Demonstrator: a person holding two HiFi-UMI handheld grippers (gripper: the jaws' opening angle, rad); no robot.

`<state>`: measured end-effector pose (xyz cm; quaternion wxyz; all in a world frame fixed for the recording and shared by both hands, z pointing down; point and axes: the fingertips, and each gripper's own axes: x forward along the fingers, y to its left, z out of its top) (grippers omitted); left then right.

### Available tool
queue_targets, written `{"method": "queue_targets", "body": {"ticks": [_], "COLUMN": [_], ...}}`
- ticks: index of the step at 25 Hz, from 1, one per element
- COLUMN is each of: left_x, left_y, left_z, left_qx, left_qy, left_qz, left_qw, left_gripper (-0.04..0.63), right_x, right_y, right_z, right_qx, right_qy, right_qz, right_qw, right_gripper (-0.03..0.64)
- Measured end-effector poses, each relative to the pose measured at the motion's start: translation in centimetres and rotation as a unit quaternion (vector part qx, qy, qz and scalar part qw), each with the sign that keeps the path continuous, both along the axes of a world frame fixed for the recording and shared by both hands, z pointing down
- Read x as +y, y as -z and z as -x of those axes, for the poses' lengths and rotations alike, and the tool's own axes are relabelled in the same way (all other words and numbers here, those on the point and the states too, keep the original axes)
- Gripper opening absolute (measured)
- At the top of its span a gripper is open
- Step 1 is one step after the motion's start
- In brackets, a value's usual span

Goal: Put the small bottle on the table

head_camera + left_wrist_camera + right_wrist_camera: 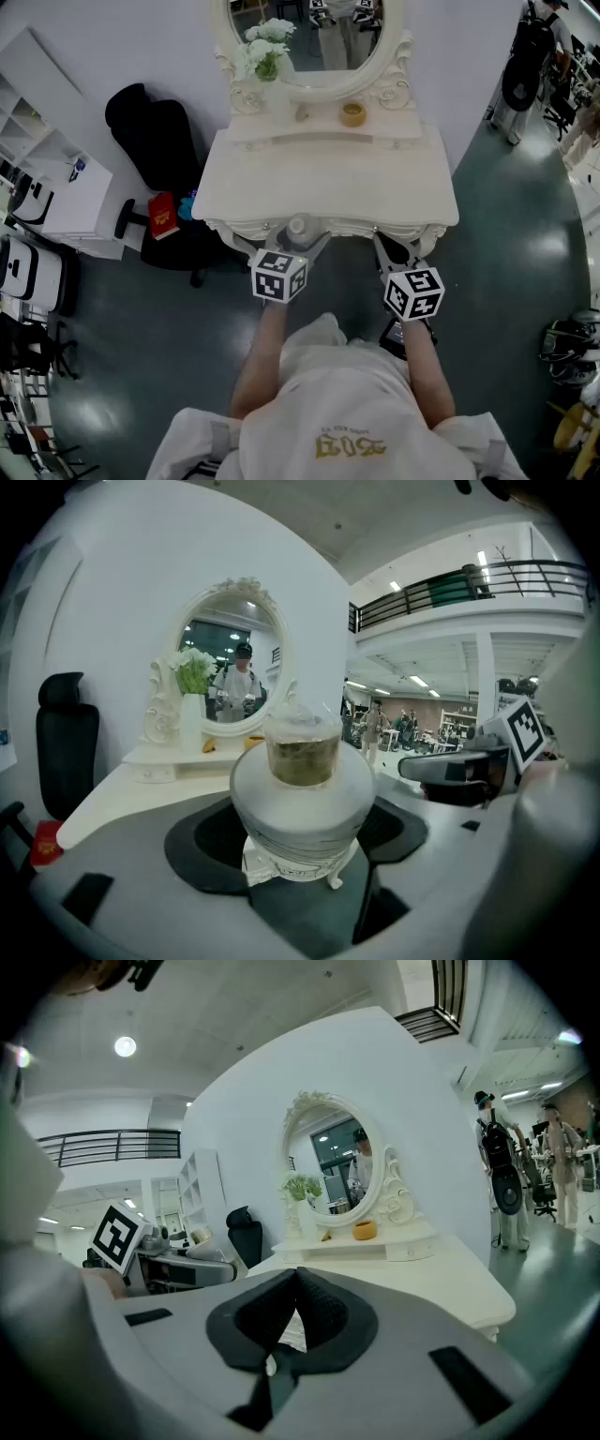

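The small bottle (300, 789) has a squat, rounded white body with a paler band low down, topped by a clear cap through which something olive-brown shows. It sits between the jaws of the left gripper (292, 246), the dark pads spread wide and pressing on its sides. In the head view it is at the near front edge of the dressing table (375, 183), left of centre; whether its base rests on the top cannot be told. The right gripper (295, 1290) is just beside it to the right, at the same front edge, with its pads brought together at the tips and nothing between them. The table is cream-white with a carved, scalloped front; its broad top is bare, and a raised shelf at the back carries a vase of white flowers (266, 49) on the left and a small amber pot (352, 113) on the right, under an oval mirror (314, 37) in an ornate white frame. Left of the table stand a black office chair (155, 131) and a red box (162, 216) – beyond them a white shelving unit (52, 183). The floor (506, 281) is dark grey-green and glossy, and a person with a black bag (532, 56) stands at the far right.
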<state>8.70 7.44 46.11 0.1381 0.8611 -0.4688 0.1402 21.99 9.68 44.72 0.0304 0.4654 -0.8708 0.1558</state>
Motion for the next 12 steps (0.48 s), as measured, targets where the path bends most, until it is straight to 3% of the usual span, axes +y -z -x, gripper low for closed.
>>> {"method": "queue_targets", "body": {"ticks": [12], "left_x": [0.45], "left_y": [-0.23], "left_z": [0.20], "left_qx": [-0.009], "left_qy": [0.003], "left_qz": [0.006], "left_qw": [0.9999], "left_gripper": [0.344], "right_x": [0.22], "right_y": [-0.22], "right_z": [0.66], "right_qx": [0.012], "right_qy": [0.015], "right_qz": [0.002], "right_qw": [1.000], "right_gripper": [0.012]}}
